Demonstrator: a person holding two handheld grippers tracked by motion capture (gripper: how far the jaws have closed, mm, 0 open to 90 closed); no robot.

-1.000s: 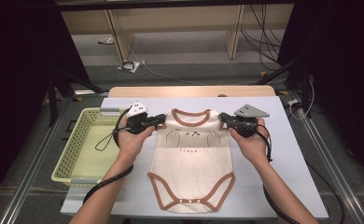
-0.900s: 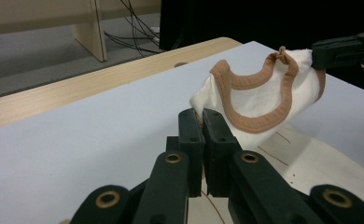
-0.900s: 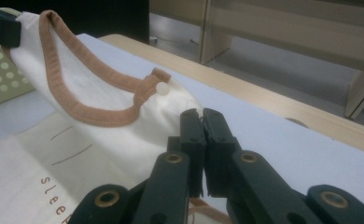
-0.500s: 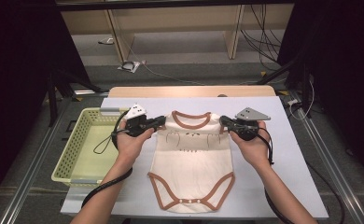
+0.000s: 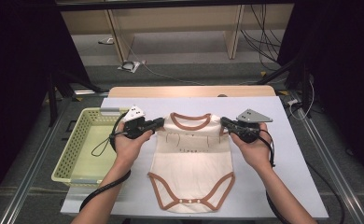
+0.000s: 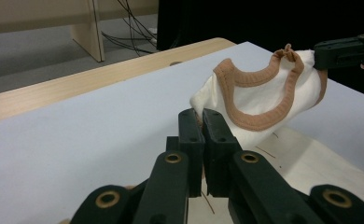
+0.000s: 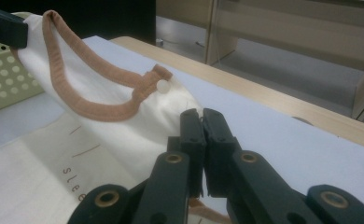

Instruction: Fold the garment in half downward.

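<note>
Holding a baby bodysuit (image 5: 192, 158) up by both shoulders, one gripper each side.

Left gripper (image 5: 157, 123) clenched on the left shoulder, right gripper (image 5: 225, 123) clamped on the other; neckline w/ brown trim lifted off the white tabletop (image 5: 283, 186), bottom half w/ snaps lying flat approx mid-table. Yellow basket (image 5: 73, 175) sits just off the left edge.

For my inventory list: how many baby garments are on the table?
1: a cream baby bodysuit with brown trim, on the white table cover, shoulders pinched by the left gripper and the right gripper.
</note>
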